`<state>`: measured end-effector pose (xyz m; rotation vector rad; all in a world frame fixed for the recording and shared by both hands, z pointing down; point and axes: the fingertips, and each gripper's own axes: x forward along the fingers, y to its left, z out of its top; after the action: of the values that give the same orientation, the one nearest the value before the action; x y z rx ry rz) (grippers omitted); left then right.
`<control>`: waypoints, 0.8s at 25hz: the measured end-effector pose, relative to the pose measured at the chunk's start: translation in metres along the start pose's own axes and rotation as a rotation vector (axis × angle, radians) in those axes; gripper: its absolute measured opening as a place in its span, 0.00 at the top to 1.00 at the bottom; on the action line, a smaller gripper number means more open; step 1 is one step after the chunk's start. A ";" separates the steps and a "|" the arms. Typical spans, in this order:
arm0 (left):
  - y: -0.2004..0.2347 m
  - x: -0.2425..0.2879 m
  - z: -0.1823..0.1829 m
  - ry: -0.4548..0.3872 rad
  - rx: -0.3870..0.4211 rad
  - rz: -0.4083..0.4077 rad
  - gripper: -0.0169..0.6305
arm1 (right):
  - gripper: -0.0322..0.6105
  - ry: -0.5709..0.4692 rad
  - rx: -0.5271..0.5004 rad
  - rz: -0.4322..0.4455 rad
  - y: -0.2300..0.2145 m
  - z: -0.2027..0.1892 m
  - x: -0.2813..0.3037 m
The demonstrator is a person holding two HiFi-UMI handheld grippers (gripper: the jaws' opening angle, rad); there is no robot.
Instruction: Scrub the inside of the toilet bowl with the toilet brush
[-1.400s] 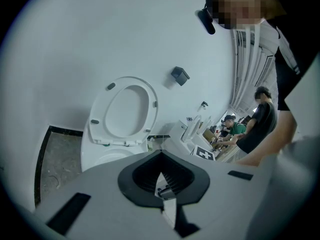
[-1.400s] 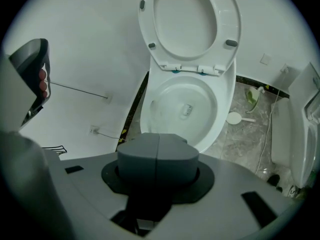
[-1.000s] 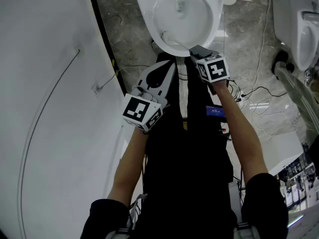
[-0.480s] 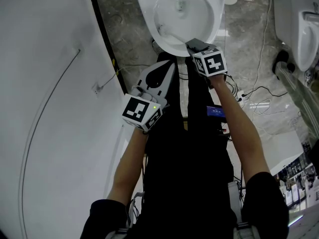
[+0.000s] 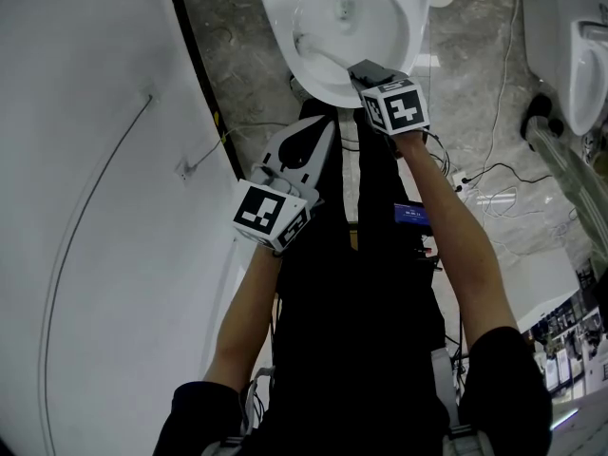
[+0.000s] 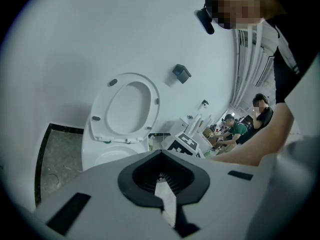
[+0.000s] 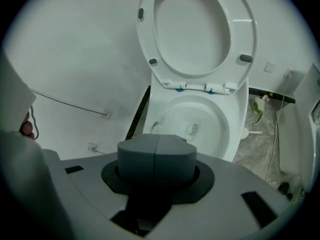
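The right gripper [image 7: 157, 156] has its two grey pads pressed flat together. In the head view a pale handle runs out from between them, so it seems clamped on the toilet brush [image 5: 328, 57]. The left gripper [image 6: 160, 159] has its tips meeting in a point around a dark ridged hollow, and I make out nothing held there. It hangs low and back, in front of the person's body and well apart from the toilet.

The toilet bowl [image 5: 416, 27] lies straight ahead of the right gripper. Its seat [image 7: 242, 29] is tipped up against the wall, leaving the inside open. The right gripper sits just over the bowl's near rim, towards the right side.

The brush's long axis runs from there slantwise across the bowl, away from the person and to the left. Its far end lies against the inner wall at the bowl's left side, above the small outlet [image 5: 344, 9] at the bottom.

The scrubbing looks to be under way. Since the right hand alone carries the brush, the coming stroke would likely sweep its far end along the inner wall from the left side.
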<state>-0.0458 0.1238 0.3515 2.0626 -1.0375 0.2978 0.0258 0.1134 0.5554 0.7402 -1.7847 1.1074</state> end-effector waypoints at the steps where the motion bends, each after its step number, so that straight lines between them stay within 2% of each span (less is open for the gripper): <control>1: 0.000 0.000 0.000 0.001 0.000 0.000 0.96 | 0.71 -0.003 -0.006 0.002 0.001 0.002 0.001; 8: 0.001 0.002 0.002 0.006 0.001 -0.001 0.96 | 0.71 -0.036 0.005 -0.002 0.000 0.019 0.005; 20: 0.004 0.001 -0.003 0.012 -0.005 0.003 0.96 | 0.71 -0.087 0.015 -0.068 -0.018 0.057 0.008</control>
<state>-0.0477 0.1244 0.3563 2.0528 -1.0337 0.3085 0.0157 0.0538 0.5576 0.8633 -1.8117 1.0590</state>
